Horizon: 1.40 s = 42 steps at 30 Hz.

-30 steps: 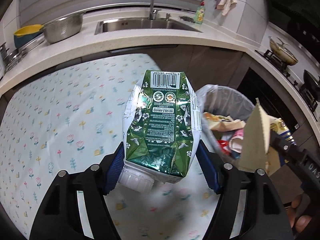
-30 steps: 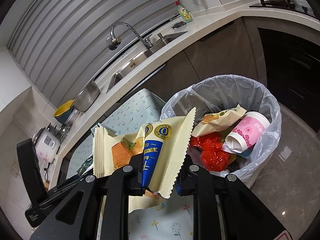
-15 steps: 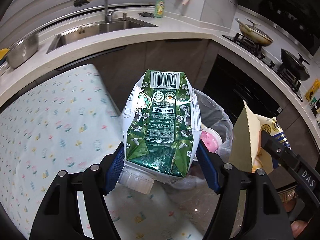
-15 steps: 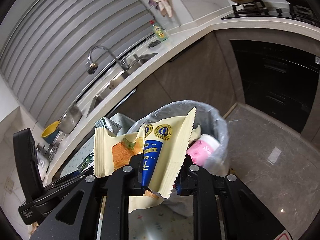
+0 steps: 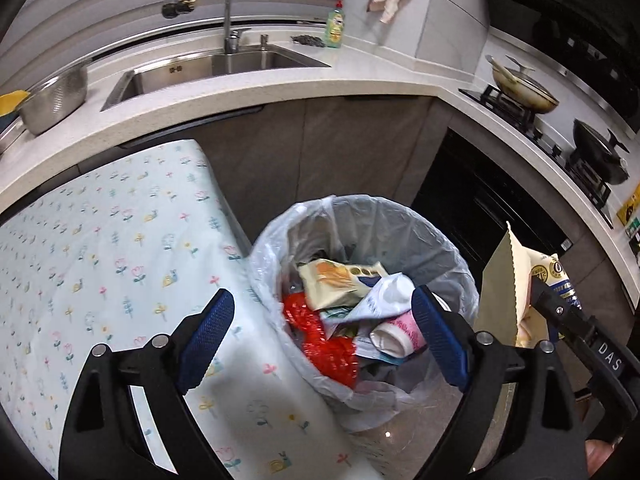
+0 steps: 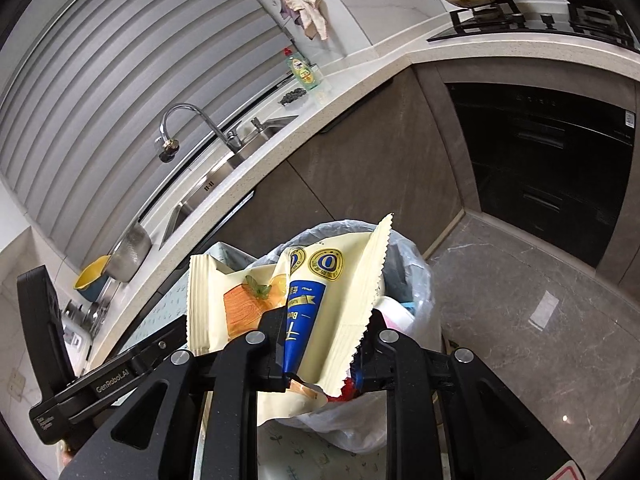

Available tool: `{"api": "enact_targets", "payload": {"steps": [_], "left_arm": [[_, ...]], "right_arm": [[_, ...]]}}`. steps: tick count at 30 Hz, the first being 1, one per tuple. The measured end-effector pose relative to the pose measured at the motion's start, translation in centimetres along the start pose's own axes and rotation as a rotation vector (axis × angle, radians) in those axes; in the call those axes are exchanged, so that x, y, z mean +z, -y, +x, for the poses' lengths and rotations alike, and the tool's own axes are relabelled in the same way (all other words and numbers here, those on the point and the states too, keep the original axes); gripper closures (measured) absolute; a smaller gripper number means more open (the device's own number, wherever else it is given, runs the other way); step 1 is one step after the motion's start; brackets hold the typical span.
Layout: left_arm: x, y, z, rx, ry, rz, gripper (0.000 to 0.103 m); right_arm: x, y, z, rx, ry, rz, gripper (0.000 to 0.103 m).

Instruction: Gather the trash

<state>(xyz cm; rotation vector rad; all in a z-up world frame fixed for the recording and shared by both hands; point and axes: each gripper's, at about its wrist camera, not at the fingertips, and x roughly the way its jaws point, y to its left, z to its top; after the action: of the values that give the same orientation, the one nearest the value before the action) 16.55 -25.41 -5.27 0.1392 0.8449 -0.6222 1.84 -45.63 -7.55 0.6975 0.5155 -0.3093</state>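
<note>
My left gripper (image 5: 324,332) is open and empty, held above the trash bin (image 5: 452,256), which is lined with a clear bag. Inside the bin lie a cream snack wrapper (image 5: 340,284), red plastic (image 5: 320,340), a pink paper cup (image 5: 400,336) and a crumpled white carton (image 5: 384,300). My right gripper (image 6: 320,352) is shut on a cream snack wrapper (image 6: 328,296) with a blue label, held over the bin (image 6: 412,280). That wrapper also shows at the right of the left wrist view (image 5: 516,280).
A table with a flowered cloth (image 5: 100,260) stands left of the bin. Behind it runs a white counter with a sink (image 5: 224,64), a steel colander (image 5: 56,96) and a soap bottle (image 5: 334,28). A stove with pans (image 5: 524,92) is on the right. A dark oven front (image 6: 540,152) stands behind the bin.
My left gripper opened and the green and white carton dropped out of it into the bin. My right gripper still holds the cream wrapper, now closer above the bin.
</note>
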Motion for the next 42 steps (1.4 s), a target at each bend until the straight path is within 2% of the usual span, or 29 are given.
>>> {"api": "enact_targets", "payload": {"steps": [6,8,9,10,11,13,19,29,42], "left_arm": [[-0.3,-3.0,-1.5,0.061,0.025,-0.062,0.016],[-0.3,-4.2,-1.9,0.078,0.033,-0.084,0.016],[-0.4,-4.7,-2.1,0.09,0.037,-0.092,0.016],[-0.5,-5.1,-2.3,0.104,0.042,-0.098,0.016],[-0.6,-5.6,-2.5,0.122,0.047,-0.103,0.015],[-0.8,-6.3,-2.9,0.143,0.053,-0.111,0.014],[-1.6,-7.4,-3.9,0.149,0.054,-0.12,0.014],[-3.3,-5.7,-6.4,0.146,0.08,-0.084,0.01],[-5.7,-4.3,-10.7,0.175,0.106,-0.067,0.007]], "right_arm": [[0.8,-2.8,2.1,0.046,-0.015,-0.055,0.081],[1.0,-3.9,3.2,0.05,-0.036,-0.079,0.075],[0.9,-4.4,4.3,0.038,-0.063,-0.103,0.069],[0.8,-4.8,5.3,0.021,-0.084,-0.119,0.05],[0.6,-5.1,6.1,-0.001,-0.098,-0.13,0.045],[0.3,-5.5,6.7,-0.008,-0.118,-0.138,0.045],[-0.6,-5.8,5.2,-0.003,-0.099,-0.126,0.044],[-2.0,-7.3,1.1,-0.042,-0.088,-0.24,0.025],[-5.0,-9.8,-4.2,-0.077,-0.08,-0.394,0.016]]}}
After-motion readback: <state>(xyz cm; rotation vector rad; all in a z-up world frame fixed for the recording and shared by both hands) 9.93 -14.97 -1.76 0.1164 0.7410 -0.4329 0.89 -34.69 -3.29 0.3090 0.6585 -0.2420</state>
